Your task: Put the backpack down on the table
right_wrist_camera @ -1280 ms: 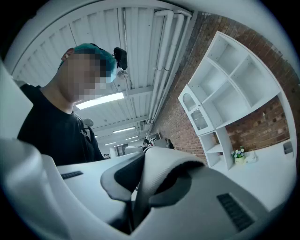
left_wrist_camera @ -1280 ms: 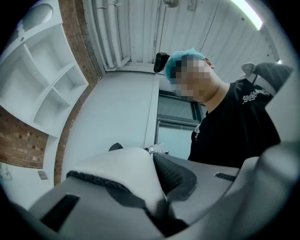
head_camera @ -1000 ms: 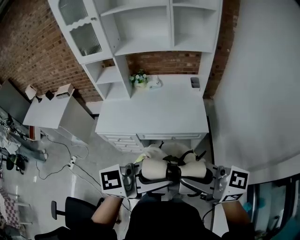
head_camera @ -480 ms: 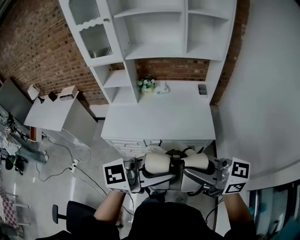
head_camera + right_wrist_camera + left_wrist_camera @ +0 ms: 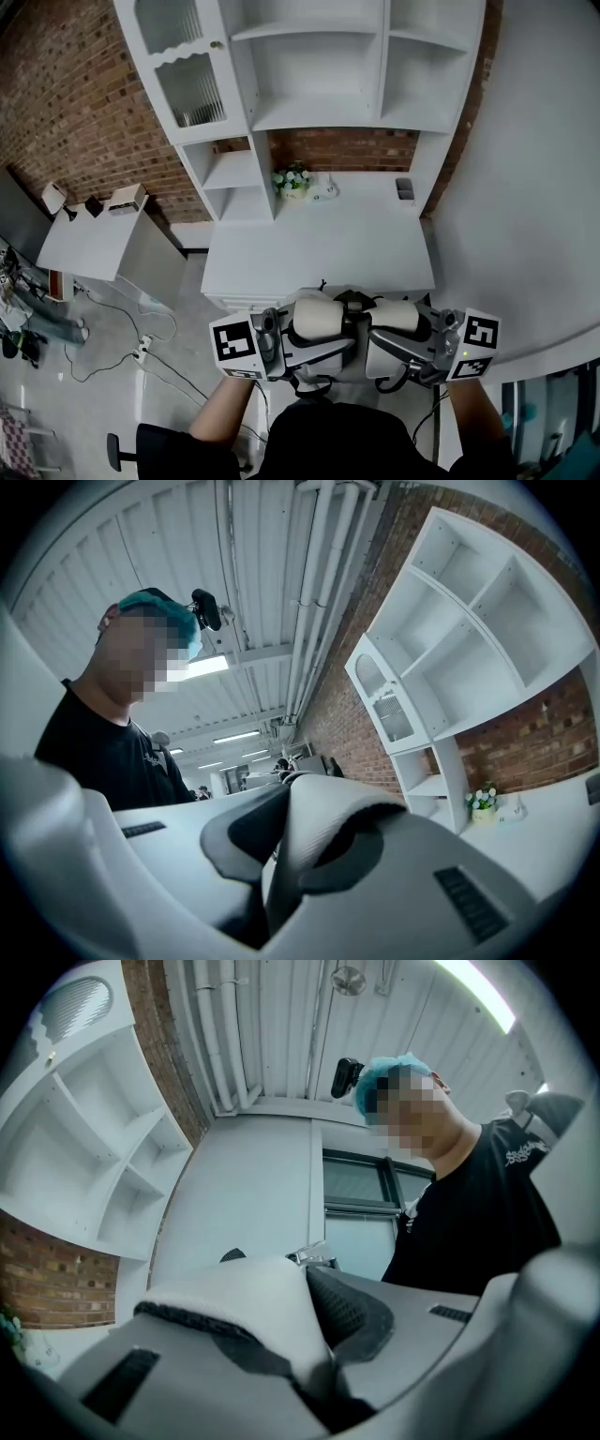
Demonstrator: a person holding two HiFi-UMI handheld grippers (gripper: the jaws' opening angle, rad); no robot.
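In the head view I hold a cream-white backpack by its two padded shoulder straps, level with the front edge of the white table (image 5: 319,246). My left gripper (image 5: 309,345) is shut on the left strap (image 5: 319,317). My right gripper (image 5: 389,349) is shut on the right strap (image 5: 396,315). In the left gripper view the white strap (image 5: 253,1307), with black mesh under it, is pinched between the jaws of the left gripper (image 5: 309,1358). The right gripper view shows the right gripper (image 5: 281,883) pinching the other strap (image 5: 323,827) the same way. The bag's body is mostly hidden under the straps and grippers.
A small flower pot (image 5: 292,180) and a grey cup (image 5: 404,188) stand at the back of the table, under a white shelf unit (image 5: 309,75). A white wall (image 5: 525,187) runs along the right. A low grey table (image 5: 94,239) and floor cables lie to the left.
Both grippers have carried the backpack forward toward the table, which now lies closer in the head view. Both grips on the straps are unchanged.
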